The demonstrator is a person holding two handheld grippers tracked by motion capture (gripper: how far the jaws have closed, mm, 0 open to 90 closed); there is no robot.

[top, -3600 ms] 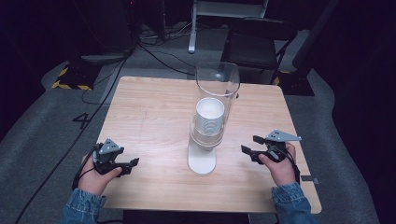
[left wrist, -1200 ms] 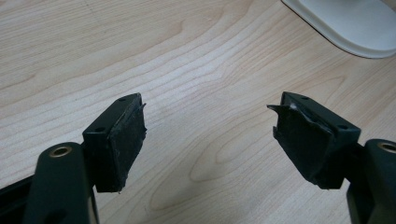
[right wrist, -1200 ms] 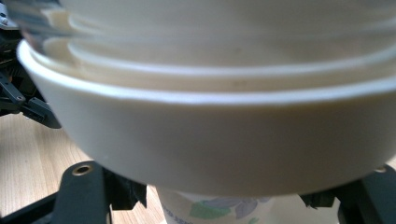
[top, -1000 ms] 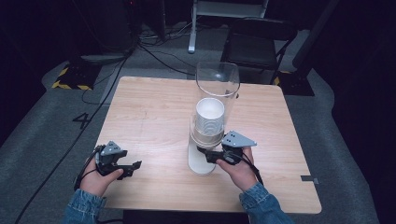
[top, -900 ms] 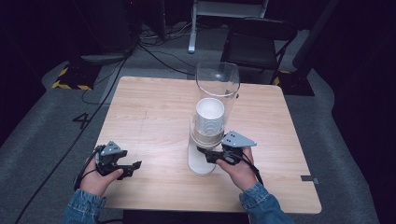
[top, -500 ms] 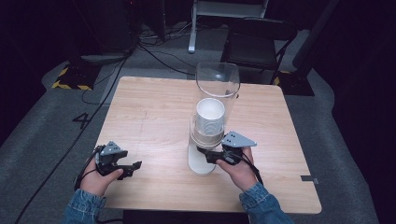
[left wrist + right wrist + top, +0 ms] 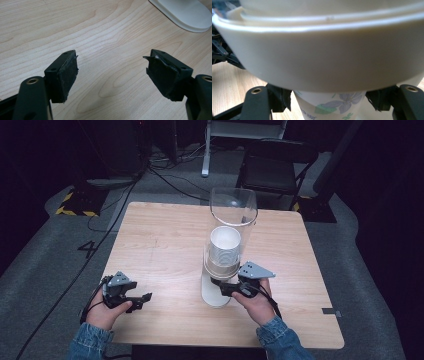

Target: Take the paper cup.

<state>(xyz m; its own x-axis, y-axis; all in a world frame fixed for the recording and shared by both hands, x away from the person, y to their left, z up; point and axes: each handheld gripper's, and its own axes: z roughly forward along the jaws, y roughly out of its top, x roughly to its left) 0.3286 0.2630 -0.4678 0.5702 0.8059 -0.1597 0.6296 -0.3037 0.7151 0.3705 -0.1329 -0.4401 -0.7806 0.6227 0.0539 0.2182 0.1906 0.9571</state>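
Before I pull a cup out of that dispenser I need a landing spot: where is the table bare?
Bare wood spans the table left of the cup dispenser, back to the far edge, and the strip right of it. It is crowded near the front: the right gripper straddles the paper cup beneath the dispenser, and the left gripper sits front-left.

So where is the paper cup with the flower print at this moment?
The flower-print paper cup hangs from the bottom of the cup dispenser at the table's middle. In the right gripper view it sits between the right gripper fingers, just under the dispenser's white collar.
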